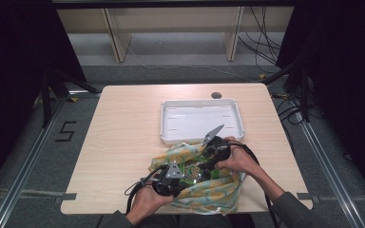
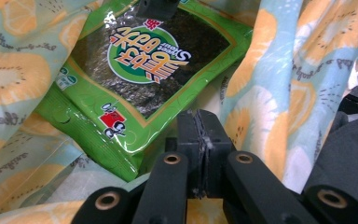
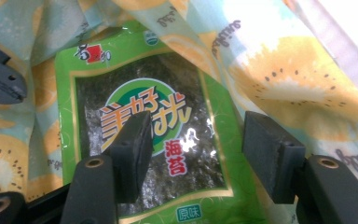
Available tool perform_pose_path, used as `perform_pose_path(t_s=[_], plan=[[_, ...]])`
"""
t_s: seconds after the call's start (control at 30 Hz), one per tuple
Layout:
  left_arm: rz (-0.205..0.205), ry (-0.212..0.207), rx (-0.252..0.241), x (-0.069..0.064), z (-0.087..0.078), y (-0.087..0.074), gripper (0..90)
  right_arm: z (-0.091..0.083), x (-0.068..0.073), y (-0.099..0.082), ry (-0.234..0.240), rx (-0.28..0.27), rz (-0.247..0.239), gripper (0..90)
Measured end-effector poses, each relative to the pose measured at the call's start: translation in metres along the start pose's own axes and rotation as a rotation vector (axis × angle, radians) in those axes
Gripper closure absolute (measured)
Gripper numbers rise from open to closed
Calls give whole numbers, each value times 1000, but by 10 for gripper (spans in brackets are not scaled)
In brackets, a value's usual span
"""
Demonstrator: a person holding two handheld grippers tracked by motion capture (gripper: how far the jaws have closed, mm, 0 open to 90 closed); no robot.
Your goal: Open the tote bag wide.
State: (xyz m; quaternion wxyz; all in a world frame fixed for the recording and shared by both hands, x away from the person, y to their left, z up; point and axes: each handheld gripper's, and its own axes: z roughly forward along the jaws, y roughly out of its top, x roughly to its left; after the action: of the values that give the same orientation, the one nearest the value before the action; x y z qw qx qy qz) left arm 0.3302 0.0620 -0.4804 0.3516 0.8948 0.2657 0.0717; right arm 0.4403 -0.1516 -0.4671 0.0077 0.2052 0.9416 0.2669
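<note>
A cloth bag (image 1: 214,192) printed with kiwi and orange slices lies at the table's near edge, its mouth spread wide. Inside lies a green seaweed snack packet (image 3: 144,116), also seen as the green packet (image 2: 144,60) on top of a second one. My left gripper (image 1: 177,183) sits at the bag's near left rim. In the left gripper view its jaws (image 2: 199,140) are shut, with a thin edge of the fabric pinched between the pads. My right gripper (image 3: 200,156) hangs open just above the packet, one pad on each side of its label, neither pressing on it.
A white rectangular tray (image 1: 164,124) stands empty past the bag, at the middle right of the wooden table (image 1: 123,142). A round cable hole (image 1: 216,95) is near the far edge. Cables trail from both grippers off the near edge.
</note>
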Motion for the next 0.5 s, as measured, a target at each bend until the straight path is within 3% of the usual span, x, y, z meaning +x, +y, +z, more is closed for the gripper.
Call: perform_pose_path(t_s=[0.1, 0.13, 0.23, 0.37, 0.43, 0.5], plan=[[6, -5, 7, 1, 0, 0, 880, 2, -1, 0, 5, 5, 9, 437], [-23, -7, 5, 0, 1, -1, 880, 3, -2, 0, 5, 8, 16, 433], [-24, -8, 0, 1, 3, -1, 880, 5, -5, 0, 3, 11, 16, 423], [15, -3, 24, 3, 4, 1, 882, 8, -4, 0, 3, 26, 13, 416], [-24, -6, 6, 2, 7, 0, 883, 11, -5, 0, 6, 30, 9, 414], [-11, -16, 18, 3, 9, 0, 884, 12, -4, 0, 13, 35, 34, 410]])
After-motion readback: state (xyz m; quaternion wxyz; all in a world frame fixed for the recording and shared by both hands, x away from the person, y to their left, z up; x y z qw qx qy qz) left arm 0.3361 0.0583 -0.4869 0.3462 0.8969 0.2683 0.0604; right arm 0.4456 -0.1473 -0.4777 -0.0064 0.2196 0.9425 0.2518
